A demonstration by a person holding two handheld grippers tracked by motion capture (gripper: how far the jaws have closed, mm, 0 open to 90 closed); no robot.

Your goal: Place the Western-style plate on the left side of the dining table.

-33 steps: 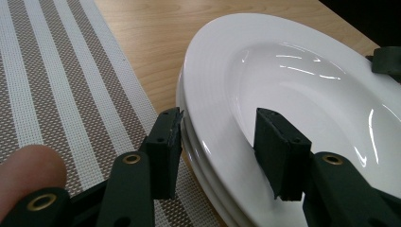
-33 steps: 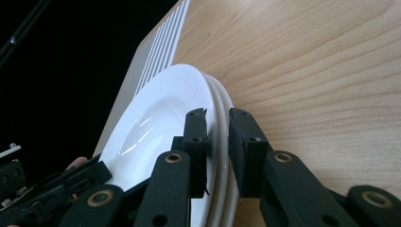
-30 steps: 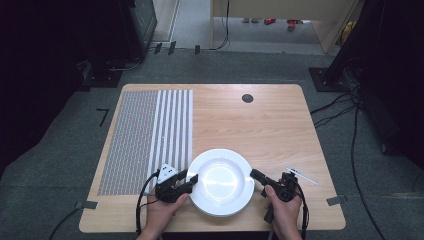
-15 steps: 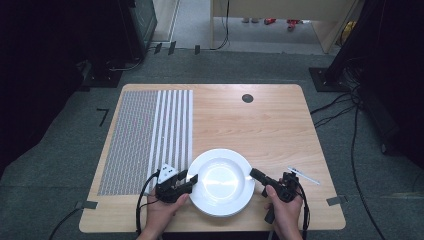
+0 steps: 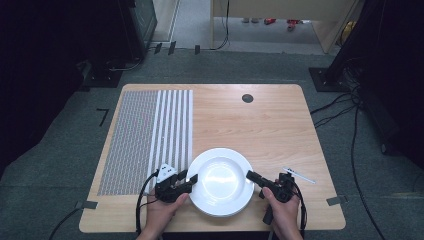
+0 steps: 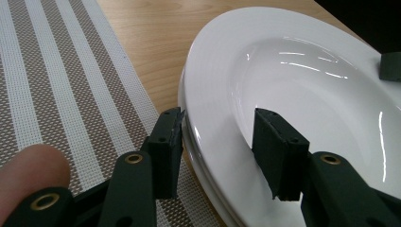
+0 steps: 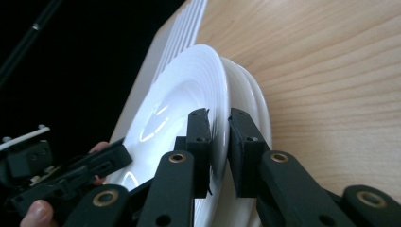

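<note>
White plates point(image 5: 220, 181), two stacked; right gripper point(image 7: 218, 124) fingers clamped on rim, left gripper point(image 6: 222, 142) fingers loosely astride.

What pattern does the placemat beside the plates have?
The placemat is woven grey-brown mesh with white stripes along its right part; the high view shows it best.

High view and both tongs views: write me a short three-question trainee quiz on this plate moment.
1. True or false: the right tongs pinch the rim of the round white ceramic plate.
2. The left tongs have their jaws: A) astride the plate's rim with a gap; B) clamped on the mat; C) above the table's far edge.
3. What lies left of the plate on the light wooden table?
Key: 1 true; 2 A; 3 the grey-and-white striped woven placemat.
</note>
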